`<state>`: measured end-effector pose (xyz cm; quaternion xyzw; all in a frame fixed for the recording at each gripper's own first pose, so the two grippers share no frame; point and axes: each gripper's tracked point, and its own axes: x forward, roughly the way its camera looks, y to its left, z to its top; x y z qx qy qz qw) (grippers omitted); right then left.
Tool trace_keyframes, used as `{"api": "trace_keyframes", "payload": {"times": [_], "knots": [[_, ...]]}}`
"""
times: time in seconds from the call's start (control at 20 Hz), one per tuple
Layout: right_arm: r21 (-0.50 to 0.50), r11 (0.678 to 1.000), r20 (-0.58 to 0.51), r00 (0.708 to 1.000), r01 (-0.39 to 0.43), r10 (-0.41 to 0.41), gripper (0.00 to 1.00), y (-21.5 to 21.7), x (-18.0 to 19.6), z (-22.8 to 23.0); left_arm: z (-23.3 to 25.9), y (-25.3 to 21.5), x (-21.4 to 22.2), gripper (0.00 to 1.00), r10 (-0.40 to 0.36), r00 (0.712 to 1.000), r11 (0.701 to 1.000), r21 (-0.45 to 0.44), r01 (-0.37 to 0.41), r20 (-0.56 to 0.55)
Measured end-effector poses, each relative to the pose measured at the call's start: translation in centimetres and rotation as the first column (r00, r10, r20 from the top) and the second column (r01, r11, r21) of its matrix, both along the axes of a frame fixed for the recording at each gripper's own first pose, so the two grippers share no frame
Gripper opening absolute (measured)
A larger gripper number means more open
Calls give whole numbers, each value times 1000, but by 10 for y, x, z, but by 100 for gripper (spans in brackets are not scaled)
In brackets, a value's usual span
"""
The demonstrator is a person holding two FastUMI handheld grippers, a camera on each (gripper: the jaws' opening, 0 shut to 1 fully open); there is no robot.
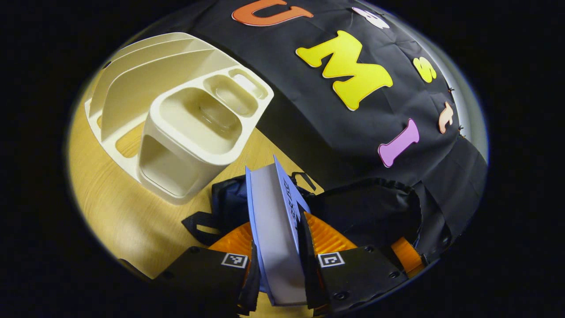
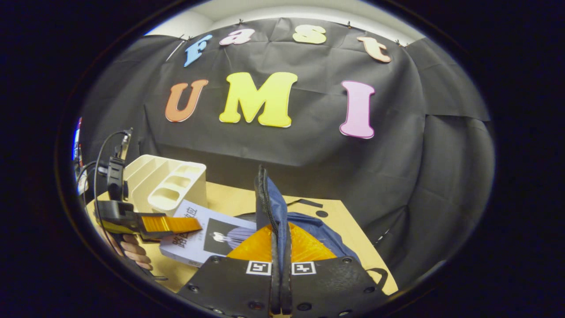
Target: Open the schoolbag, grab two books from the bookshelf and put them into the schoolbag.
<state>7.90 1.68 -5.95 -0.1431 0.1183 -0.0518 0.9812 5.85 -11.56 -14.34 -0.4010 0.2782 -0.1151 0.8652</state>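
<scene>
- Two views share one wooden table (image 1: 128, 221), its bare top stretching toward the near-left in the left gripper view; in the right gripper view its far-right edge ends against the black cloth wall (image 2: 397, 176), which hangs just behind everything.
- Cream bookshelf (image 1: 176, 115) stands on the table's left part, its slanted dividers and three front cups open on top; the slots I can see hold no books. Open wood lies between it and the bag.
- Dark blue schoolbag (image 2: 309, 225) lies on the table right of the shelf. Its zippered edge (image 2: 265, 194) is lifted upright, and much of its body is hidden behind the grippers.
- One book (image 1: 276, 229) is held over the bag's left side, spine toward the shelf in the right gripper view; its lower end is cut off behind the fingers in the left gripper view.
- Left gripper (image 1: 278, 265) has both fingers pressed on the book's covers; a hand (image 2: 132, 251) holds it, partly out of sight.
- Right gripper (image 2: 280, 282) has its fingers drawn nearly together, pinching the raised zippered edge of the bag.
</scene>
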Motion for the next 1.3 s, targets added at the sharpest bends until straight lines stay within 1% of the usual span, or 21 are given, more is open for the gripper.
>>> {"api": "trace_keyframes", "payload": {"times": [0.05, 0.45, 0.65, 0.9, 1.0, 1.05, 1.1, 1.15, 1.25, 1.3], "knots": [[-2, 1000, 1, 1000, -4, 4, 2, 1, 0, 0, -1, -8, 2, 43, 0, 1000, 1000, -4, 0, 3], [0, 1000, 16, 1000, -6, 6, 2, -9, -1, 3, -19, -74, 24, 44, -27, 999, 999, -45, 28, 17], [21, 1000, 17, 1000, -3, 2, 2, -17, -2, 2, -24, -97, 36, 44, -26, 1000, 996, -91, 27, 12], [17, 1000, 28, 1000, -7, 7, 2, -21, -3, 3, -29, -114, 42, 44, -6, 1000, 992, -128, 7, 12], [25, 1000, 22, 1000, -10, 9, 2, -24, -3, 1, -37, -113, 42, 45, 9, 1000, 989, -147, -11, -11], [30, 1000, 15, 1000, -6, 6, 2, -26, -1, -3, -38, -113, 41, 46, 17, 1000, 990, -143, -19, -14], [33, 999, 15, 1000, 2, -3, 2, -29, 0, -4, -38, -113, 40, 52, 16, 1000, 990, -138, -18, -16], [39, 999, 16, 1000, 4, -5, 2, -30, 0, -4, -38, -112, 41, 53, 18, 1000, 992, -124, -20, -18], [45, 999, 17, 1000, 11, -12, 2, -34, -2, -5, -37, -110, 41, 58, 17, 1000, 997, -81, -18, -20], [49, 999, 15, 1000, 14, -15, 2, -36, -3, -6, -37, -107, 41, 64, 15, 1000, 999, -51, -16, -18]]}}
